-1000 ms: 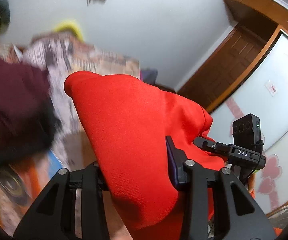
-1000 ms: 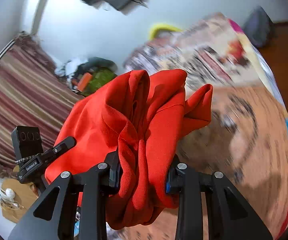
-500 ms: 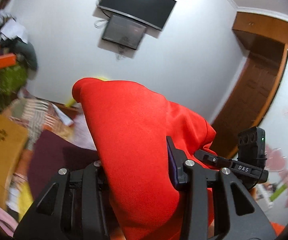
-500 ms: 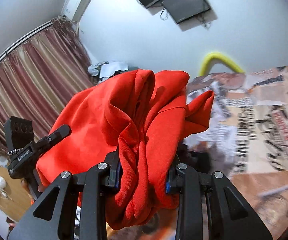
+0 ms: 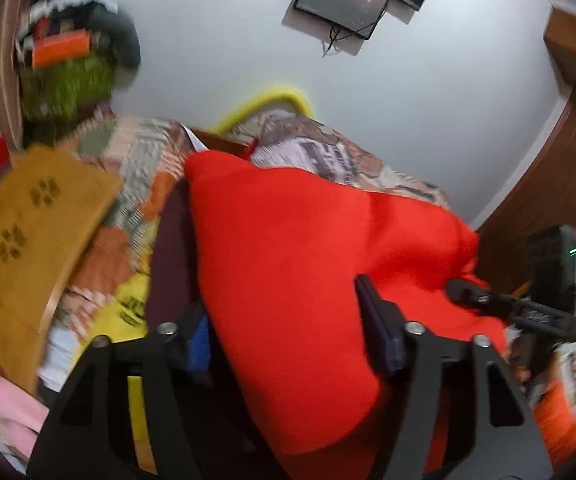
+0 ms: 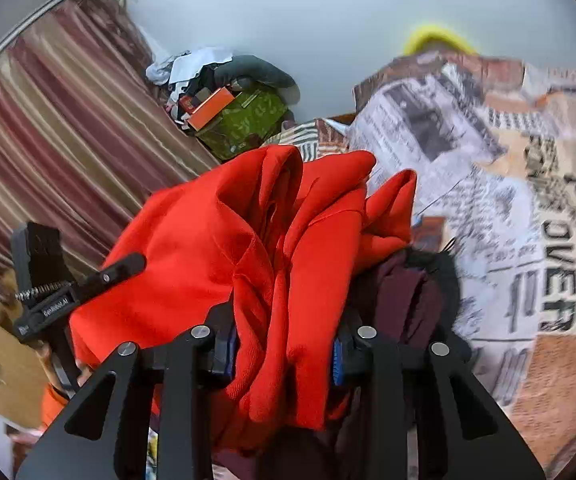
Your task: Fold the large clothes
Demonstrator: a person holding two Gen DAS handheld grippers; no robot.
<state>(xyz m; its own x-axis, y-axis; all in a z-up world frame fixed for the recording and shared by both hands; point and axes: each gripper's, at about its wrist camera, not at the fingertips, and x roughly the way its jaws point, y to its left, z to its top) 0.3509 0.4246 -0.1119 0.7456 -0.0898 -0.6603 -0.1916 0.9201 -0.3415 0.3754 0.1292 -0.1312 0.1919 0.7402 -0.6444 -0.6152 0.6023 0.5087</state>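
Left hand-held gripper: clenched on a wide fold of the red garment; cloth bulges up between the jaws and drapes toward the right.

Right hand-held gripper: clenched on a bunched, creased gather of the same red garment. Each gripper shows at the edge of the other's view, with the cloth spanning between them.

Garment is held above the bed, over its printed newsprint-pattern cover, not lying on it. A dark maroon garment lies just beneath and to the right of the red bundle; in the left view it shows as a dark strip along the red cloth's left edge.

Change from half a second ago: both views have tipped downward. Left view then showed mostly wall and the wall-mounted screen near centre; the screen now sits at the top edge, bed and mustard paw-print cushion fill the lower left. Right view shows more bed cover, less wall. Grip on the cloth unchanged in both.
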